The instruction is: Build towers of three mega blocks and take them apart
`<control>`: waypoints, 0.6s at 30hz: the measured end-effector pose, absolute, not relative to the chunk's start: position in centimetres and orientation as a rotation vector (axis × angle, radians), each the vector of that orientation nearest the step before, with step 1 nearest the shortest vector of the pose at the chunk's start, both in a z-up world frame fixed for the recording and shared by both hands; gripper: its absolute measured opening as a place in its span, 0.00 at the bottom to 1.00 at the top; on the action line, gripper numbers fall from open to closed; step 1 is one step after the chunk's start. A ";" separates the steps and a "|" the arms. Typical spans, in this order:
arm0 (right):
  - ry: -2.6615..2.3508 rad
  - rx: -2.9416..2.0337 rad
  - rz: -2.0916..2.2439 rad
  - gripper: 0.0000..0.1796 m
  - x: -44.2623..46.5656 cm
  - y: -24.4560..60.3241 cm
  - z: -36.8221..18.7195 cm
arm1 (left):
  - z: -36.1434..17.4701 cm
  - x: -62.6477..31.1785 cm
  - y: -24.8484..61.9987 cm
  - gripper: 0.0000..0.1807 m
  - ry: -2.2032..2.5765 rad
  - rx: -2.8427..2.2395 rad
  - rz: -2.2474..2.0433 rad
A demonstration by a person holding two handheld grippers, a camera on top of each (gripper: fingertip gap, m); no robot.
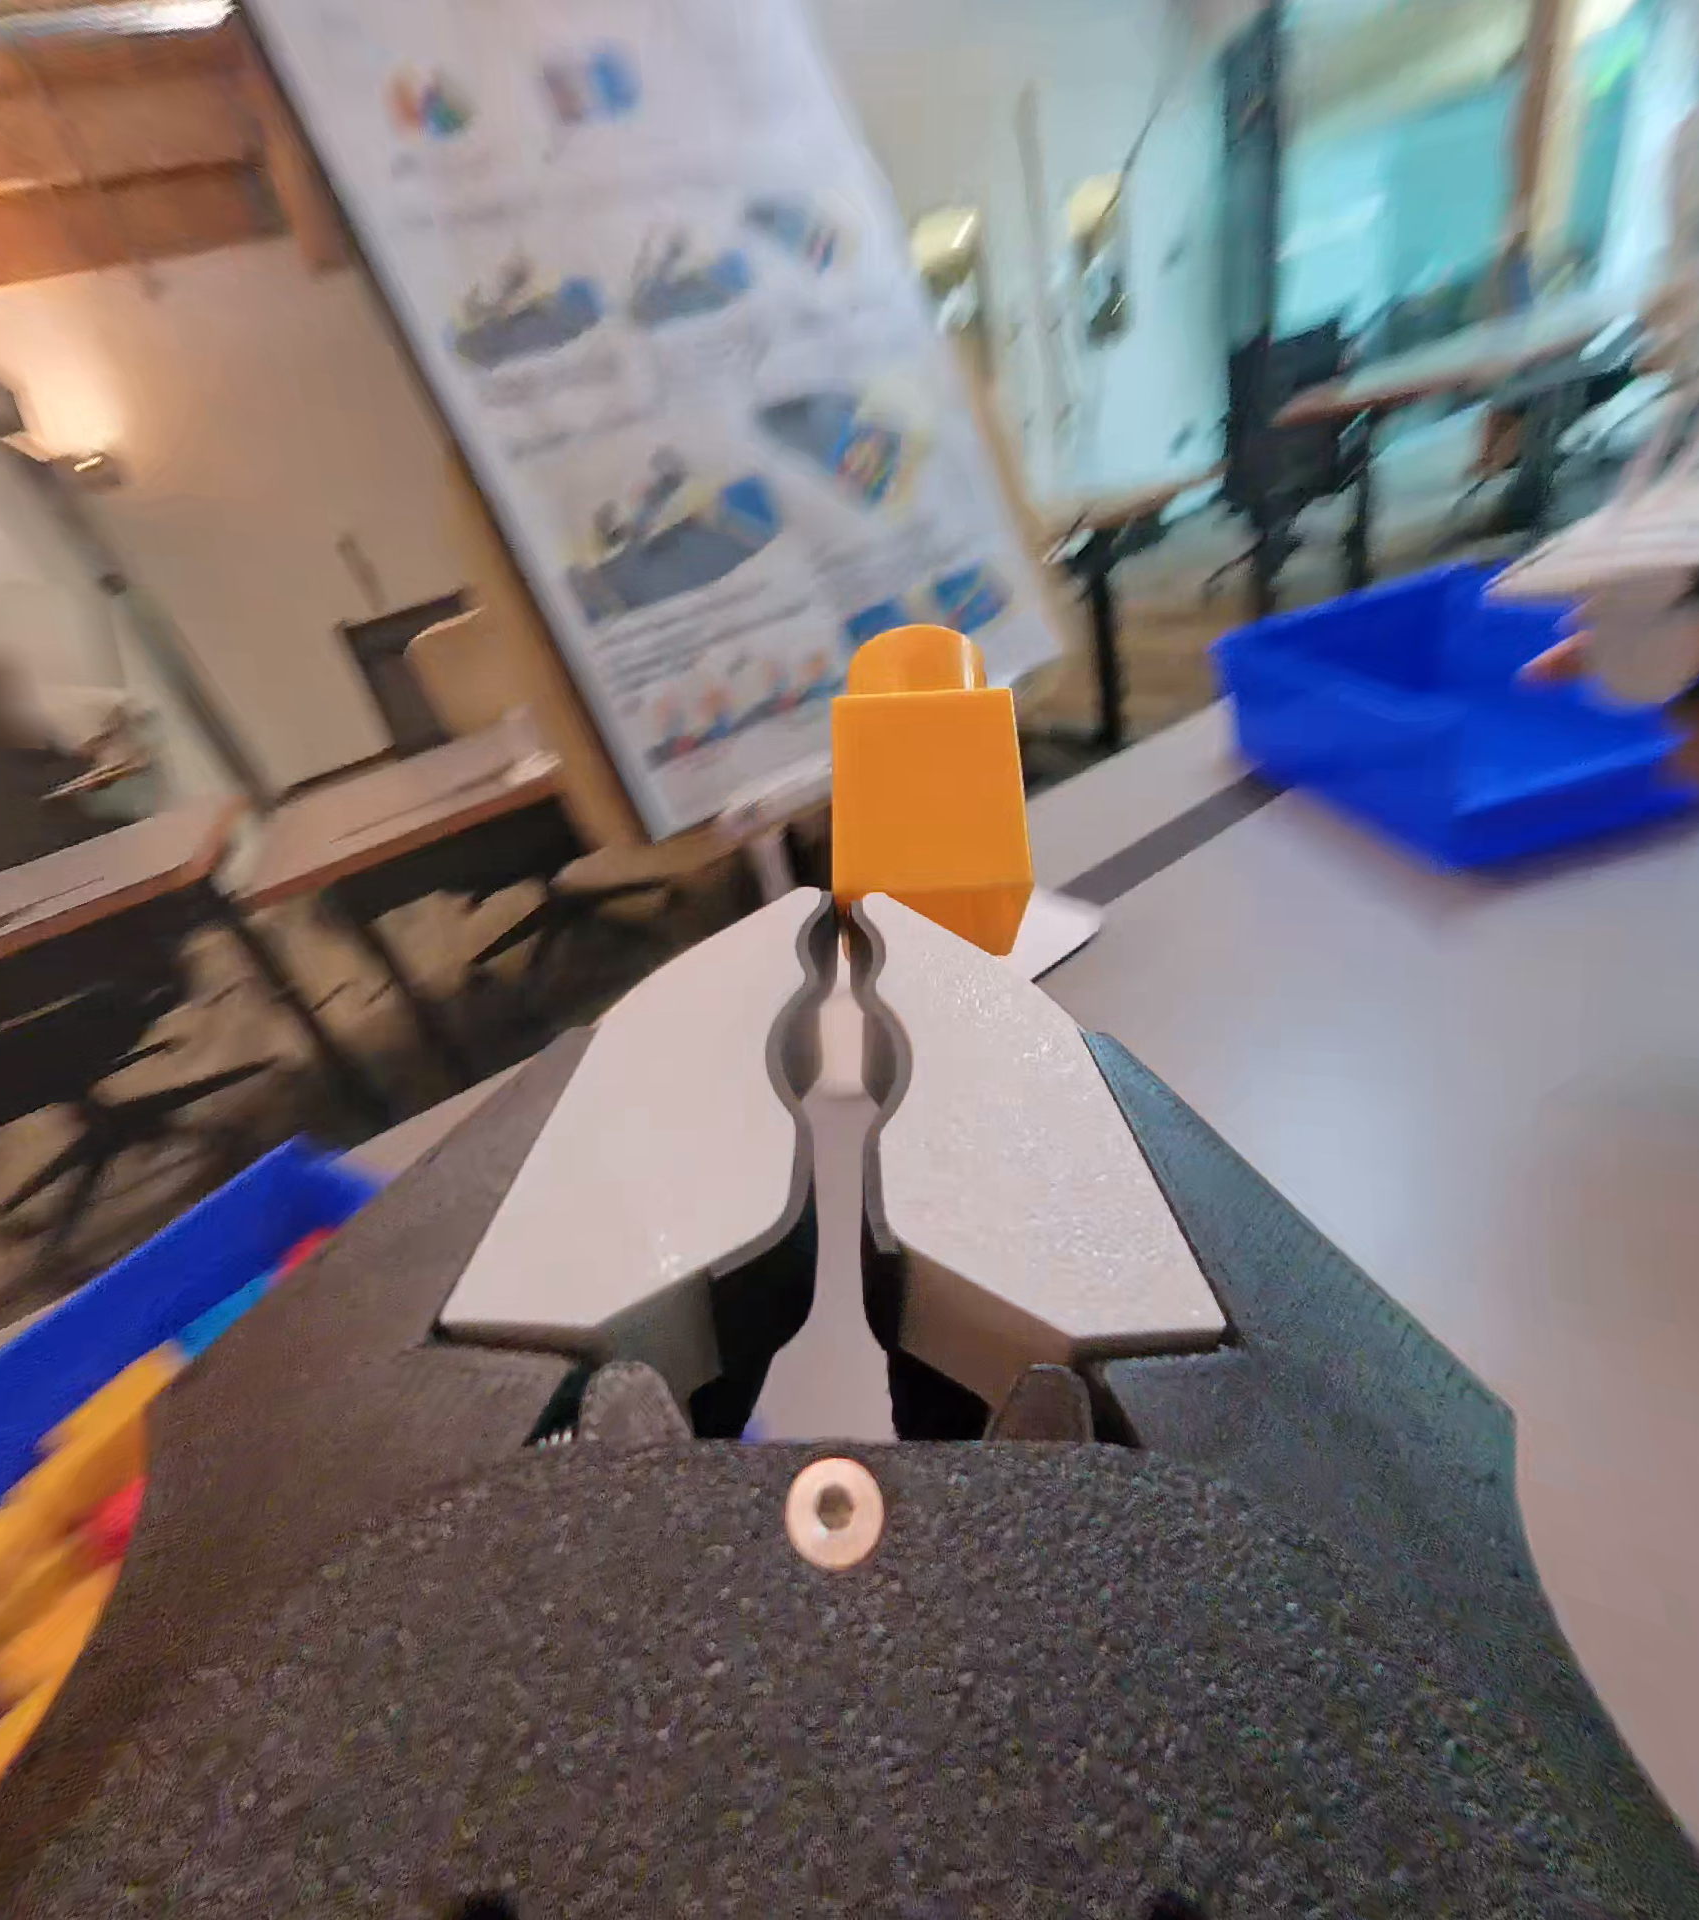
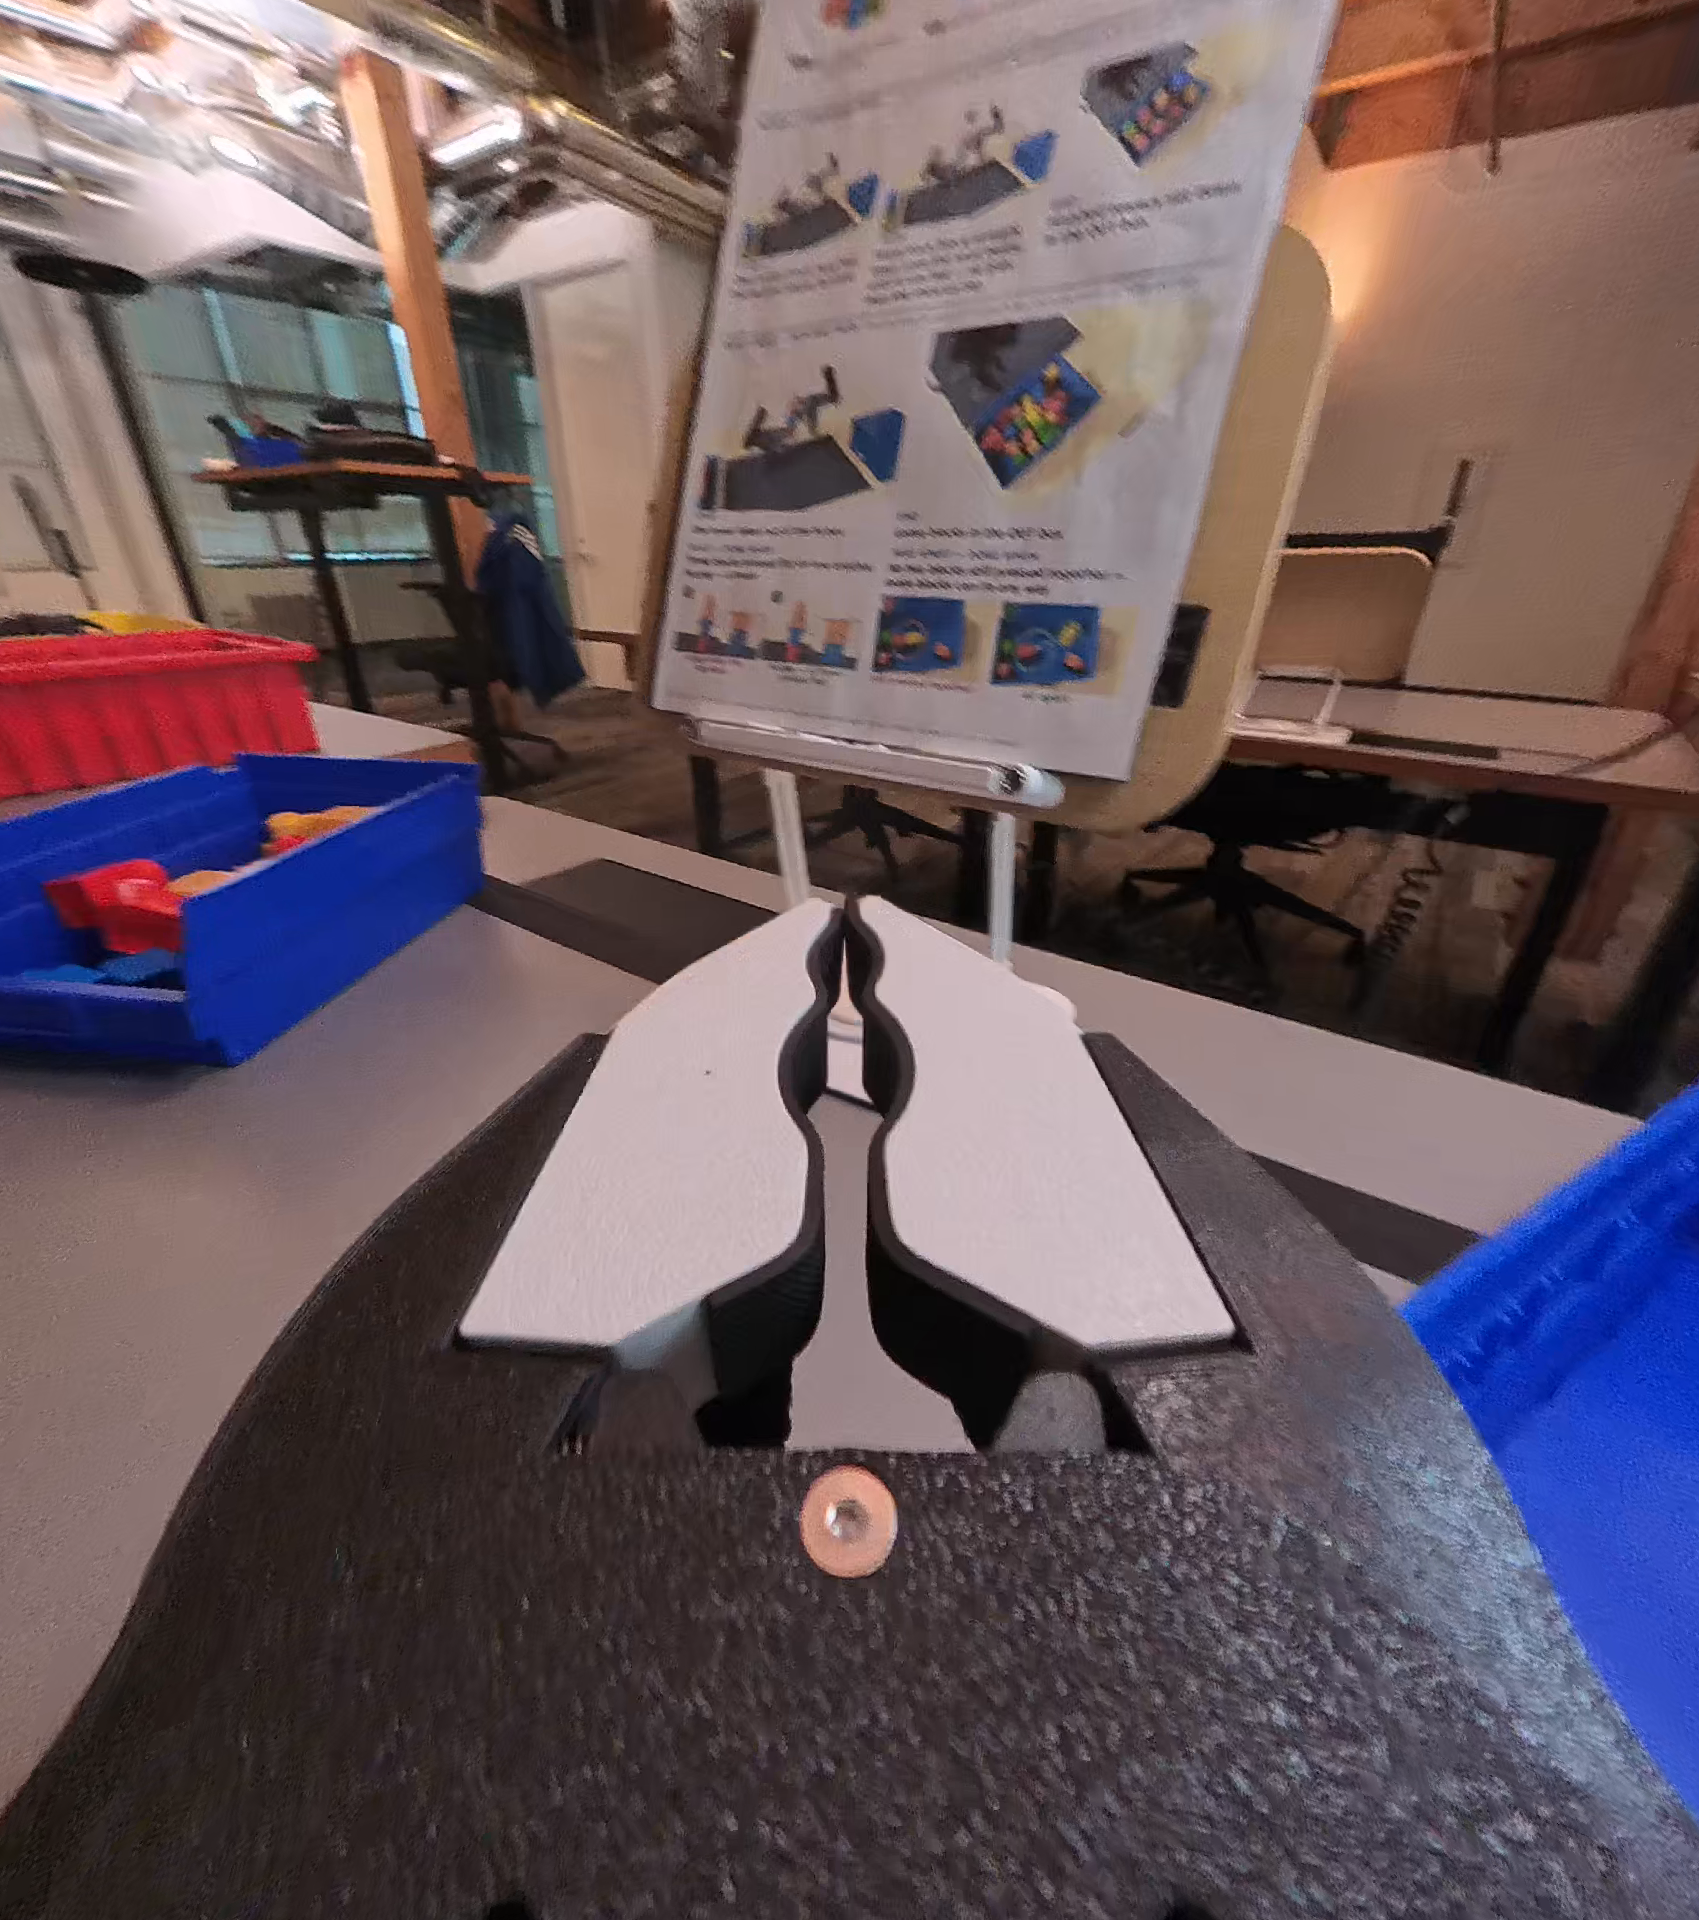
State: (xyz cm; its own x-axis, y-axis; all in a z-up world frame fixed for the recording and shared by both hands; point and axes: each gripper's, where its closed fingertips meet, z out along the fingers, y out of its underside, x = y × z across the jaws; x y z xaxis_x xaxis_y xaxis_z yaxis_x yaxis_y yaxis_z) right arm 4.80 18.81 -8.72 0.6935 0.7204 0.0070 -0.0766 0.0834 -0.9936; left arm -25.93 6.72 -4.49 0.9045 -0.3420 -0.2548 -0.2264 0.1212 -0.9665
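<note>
An orange block (image 1: 923, 790), smooth plastic with one round stud on top, is pinched by a bottom corner at the tips of the left hand-held gripper (image 1: 845, 920), above the grey bench (image 1: 1447, 1091). The right hand-held gripper (image 2: 847, 914) is pressed together, holding nothing. A blue bin (image 2: 305, 935) toward the bench's left edge holds red, blue and orange blocks (image 2: 123, 904).
</note>
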 end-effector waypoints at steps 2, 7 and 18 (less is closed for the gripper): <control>-0.650 -1.317 0.746 0.00 3.6 17.1 -7.5 | -3.4 -21.3 6.6 0.01 0.474 -1.383 -0.266; -0.807 -1.129 1.104 0.07 1.3 11.5 -4.4 | -1.7 -13.3 6.5 0.01 0.365 -1.215 -0.685; -0.980 -1.158 1.301 0.27 -4.5 7.4 -6.8 | -8.7 -6.6 6.8 0.01 0.392 -1.134 -1.024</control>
